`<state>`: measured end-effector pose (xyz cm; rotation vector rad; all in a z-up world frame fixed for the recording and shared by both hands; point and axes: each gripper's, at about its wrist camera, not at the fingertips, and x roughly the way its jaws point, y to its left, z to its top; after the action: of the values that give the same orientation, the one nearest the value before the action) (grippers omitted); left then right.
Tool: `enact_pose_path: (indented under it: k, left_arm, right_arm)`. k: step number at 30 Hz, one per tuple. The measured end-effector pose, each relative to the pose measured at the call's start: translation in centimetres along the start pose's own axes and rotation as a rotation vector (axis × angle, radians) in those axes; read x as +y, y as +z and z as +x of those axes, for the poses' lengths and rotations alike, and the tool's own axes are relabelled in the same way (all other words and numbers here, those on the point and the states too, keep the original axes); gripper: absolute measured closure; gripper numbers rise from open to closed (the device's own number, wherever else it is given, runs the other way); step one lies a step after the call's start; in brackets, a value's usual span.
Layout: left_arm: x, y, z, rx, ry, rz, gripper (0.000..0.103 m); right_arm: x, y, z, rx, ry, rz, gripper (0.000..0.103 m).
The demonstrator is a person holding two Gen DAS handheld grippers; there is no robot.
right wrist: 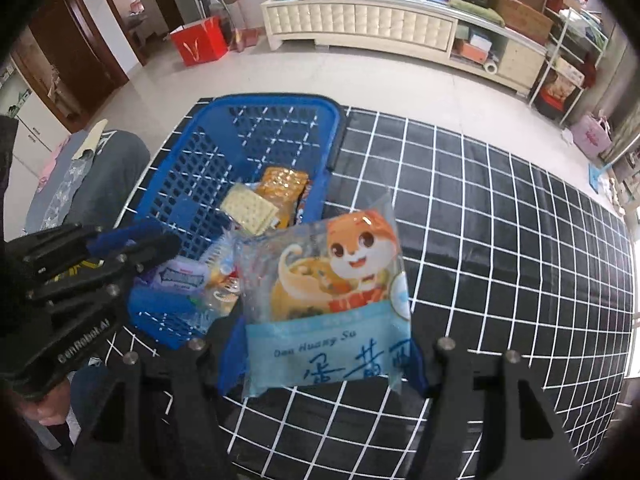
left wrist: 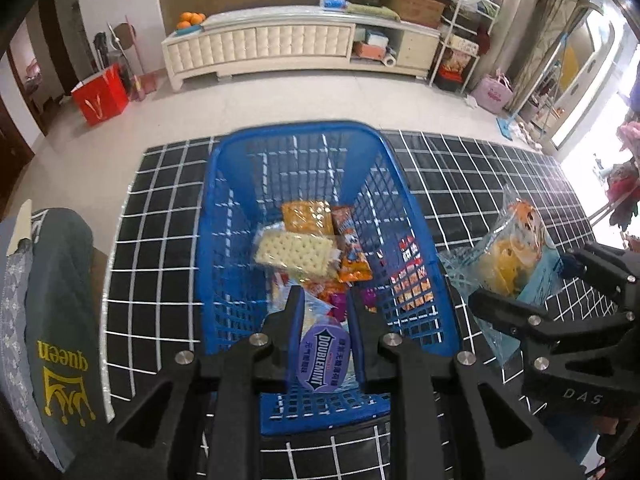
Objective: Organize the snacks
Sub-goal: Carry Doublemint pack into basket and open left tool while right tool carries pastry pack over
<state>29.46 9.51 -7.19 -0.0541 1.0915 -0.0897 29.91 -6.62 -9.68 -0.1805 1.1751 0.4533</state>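
A blue plastic basket (left wrist: pixel 224 216) stands on a black table with a white grid (left wrist: pixel 160 240). It holds a cracker pack (left wrist: pixel 296 254), an orange biscuit pack (left wrist: pixel 306 216) and other snack packets. My left gripper (left wrist: pixel 324 312) is shut on a purple Doublemint gum pack (left wrist: pixel 325 360) above the basket's near end. My right gripper (right wrist: pixel 324 344) is shut on a light-blue egg-yolk pastry bag with a cartoon squirrel (right wrist: pixel 332 292), held above the table just right of the basket (right wrist: pixel 180 172). The bag also shows in the left wrist view (left wrist: pixel 508 256).
A red-and-white snack packet (left wrist: pixel 412 276) lies against the basket's outer right wall. The gridded table (right wrist: pixel 500 240) stretches to the right. A grey "queen" cloth (left wrist: pixel 60 320) hangs at the left. A white cabinet (left wrist: pixel 280 44) and a red box (left wrist: pixel 100 96) stand across the floor.
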Motion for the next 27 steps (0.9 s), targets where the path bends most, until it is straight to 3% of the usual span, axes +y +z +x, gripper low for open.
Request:
enact_pose_path:
  k: [14, 20, 22, 24, 27]
  left_arm:
    - [-3.8, -0.4, 4.6, 0.092, -0.087, 0.079, 0.083]
    - [-4.7, -0.8, 6.1, 0.130, -0.081, 0.119, 0.083]
    - [-4.8, -0.7, 6.0, 0.126, -0.081, 0.118, 0.082]
    - [-4.6, -0.6, 5.7, 0.124, -0.070, 0.117, 0.071]
    - [-4.0, -0.5, 5.1, 0.112, -0.076, 0.104, 0.069]
  right_arm:
    - [-2.0, -0.7, 1.1, 0.022, -0.012, 0.029, 0.034]
    - [-2.1, -0.7, 1.2, 0.025, -0.012, 0.032, 0.034]
    - [-2.1, -0.6, 1.2, 0.023, -0.010, 0.033, 0.034]
    - [-2.0, -0.7, 1.0, 0.021, -0.009, 0.033, 0.034]
    - [-1.8, -0.6, 0.6, 0.014, -0.007, 0.029, 0.034]
